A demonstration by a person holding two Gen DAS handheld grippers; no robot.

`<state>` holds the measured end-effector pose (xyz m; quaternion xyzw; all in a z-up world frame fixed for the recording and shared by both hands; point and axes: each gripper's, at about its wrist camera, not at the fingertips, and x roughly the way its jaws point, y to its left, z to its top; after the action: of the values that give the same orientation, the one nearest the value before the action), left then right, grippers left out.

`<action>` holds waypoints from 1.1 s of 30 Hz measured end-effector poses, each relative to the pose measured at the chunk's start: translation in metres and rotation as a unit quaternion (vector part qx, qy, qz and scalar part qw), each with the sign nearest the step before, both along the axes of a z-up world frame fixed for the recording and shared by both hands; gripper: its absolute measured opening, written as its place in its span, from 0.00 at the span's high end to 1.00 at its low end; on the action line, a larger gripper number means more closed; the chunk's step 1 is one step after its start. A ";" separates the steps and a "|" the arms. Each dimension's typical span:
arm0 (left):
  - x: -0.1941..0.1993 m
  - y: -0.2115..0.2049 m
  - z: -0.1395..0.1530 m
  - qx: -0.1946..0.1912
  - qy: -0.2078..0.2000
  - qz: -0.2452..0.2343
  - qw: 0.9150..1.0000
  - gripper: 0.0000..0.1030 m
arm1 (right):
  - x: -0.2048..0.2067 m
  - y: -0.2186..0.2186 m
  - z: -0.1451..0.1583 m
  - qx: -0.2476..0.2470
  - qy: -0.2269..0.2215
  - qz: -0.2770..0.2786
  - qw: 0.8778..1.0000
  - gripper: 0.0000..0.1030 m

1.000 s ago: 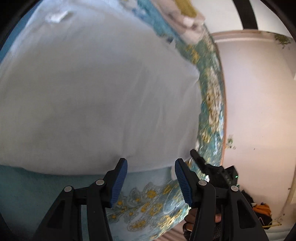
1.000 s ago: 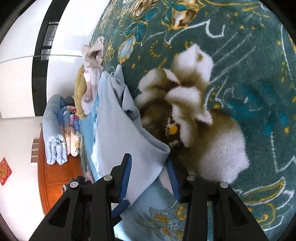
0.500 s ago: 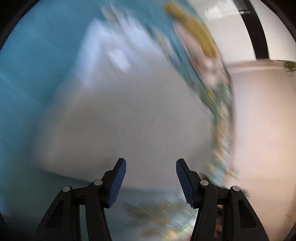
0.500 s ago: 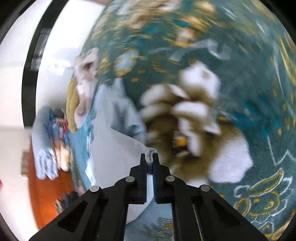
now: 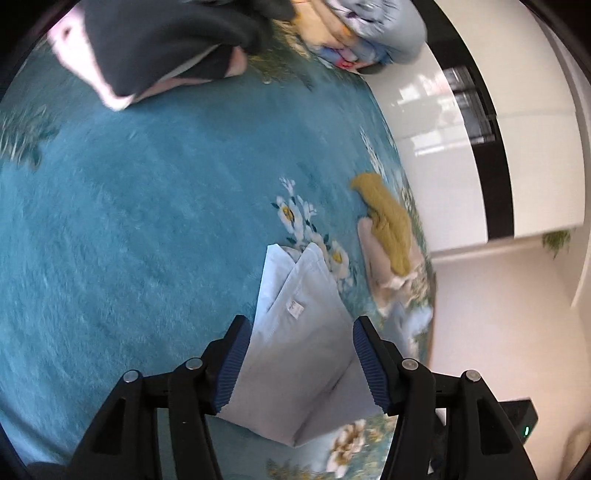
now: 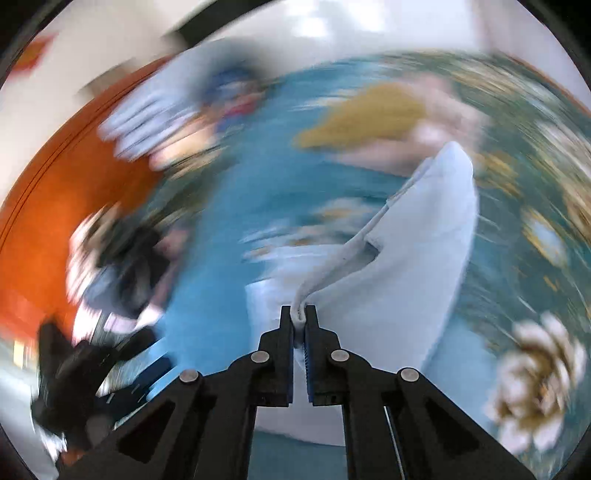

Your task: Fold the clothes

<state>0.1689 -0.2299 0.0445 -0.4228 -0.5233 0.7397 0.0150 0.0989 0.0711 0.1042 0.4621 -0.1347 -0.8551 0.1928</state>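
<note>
A pale blue garment [image 5: 299, 343] lies on the teal flowered carpet [image 5: 129, 240], partly folded, with a small white label showing. My left gripper [image 5: 301, 362] is open and empty, raised above the garment with its fingers either side of it. My right gripper [image 6: 299, 319] is shut on an edge of the pale blue garment [image 6: 417, 254] and lifts it off the carpet, so the cloth hangs and drapes away from the jaws. The right wrist view is heavily blurred by motion.
A mustard and pink pile of clothes [image 5: 388, 236] lies beside the garment near the carpet's edge. A dark and pink pile [image 5: 162, 48] sits farther off. Rolled bedding [image 5: 369, 33] lies by the white wall. An orange wooden cabinet [image 6: 48, 206] stands at the left.
My right gripper closed on the garment's edge and swung it up and over. My left gripper pulled back and up from the cloth, staying open.
</note>
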 end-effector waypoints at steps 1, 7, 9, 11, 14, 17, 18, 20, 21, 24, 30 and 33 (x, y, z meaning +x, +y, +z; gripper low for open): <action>0.001 -0.004 -0.002 0.011 -0.002 0.009 1.000 0.39 | 0.005 -0.020 -0.001 0.010 0.004 0.037 0.999 0.95; 0.000 -0.002 -0.013 0.030 -0.029 -0.005 0.999 0.39 | 0.009 -0.069 -0.068 0.035 -0.091 0.086 0.992 0.95; -0.002 -0.002 -0.015 0.036 -0.031 -0.004 0.999 0.38 | 0.014 -0.067 -0.076 0.015 -0.103 0.084 0.991 0.95; -0.004 -0.002 -0.019 0.042 -0.034 -0.003 0.999 0.37 | 0.019 -0.067 -0.071 0.012 -0.097 0.094 0.991 0.95; -0.005 0.002 -0.021 0.044 -0.038 -0.009 0.998 0.37 | 0.022 -0.065 -0.061 0.004 -0.088 0.108 0.990 0.95; -0.010 0.011 -0.022 0.030 -0.045 -0.027 0.998 0.37 | 0.024 -0.069 -0.066 0.003 -0.093 0.122 0.988 0.95; -0.012 0.014 -0.022 0.027 -0.047 -0.035 0.998 0.37 | 0.024 -0.073 -0.072 0.009 -0.101 0.124 0.987 0.95; -0.015 0.018 -0.023 0.021 -0.052 -0.049 0.997 0.37 | 0.023 -0.078 -0.085 0.017 -0.119 0.128 0.984 0.95; -0.018 0.020 -0.024 0.018 -0.055 -0.055 0.997 0.37 | 0.023 -0.077 -0.088 0.012 -0.125 0.128 0.984 0.93; -0.021 0.024 -0.030 0.022 -0.067 -0.064 0.995 0.37 | 0.023 -0.071 -0.094 -0.011 -0.141 0.132 0.981 0.87; -0.030 0.029 -0.041 0.025 -0.088 -0.066 0.994 0.36 | 0.035 -0.012 -0.075 -0.042 -0.110 0.098 0.988 0.59; -0.034 0.032 -0.050 0.040 -0.097 -0.065 0.992 0.36 | 0.037 0.049 -0.094 -0.061 -0.140 0.002 0.988 0.57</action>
<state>0.1345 -0.1979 -0.0053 -0.5248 -0.5229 0.6711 0.0284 0.1362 0.1201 0.0107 0.5653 -0.2114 -0.7716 0.2010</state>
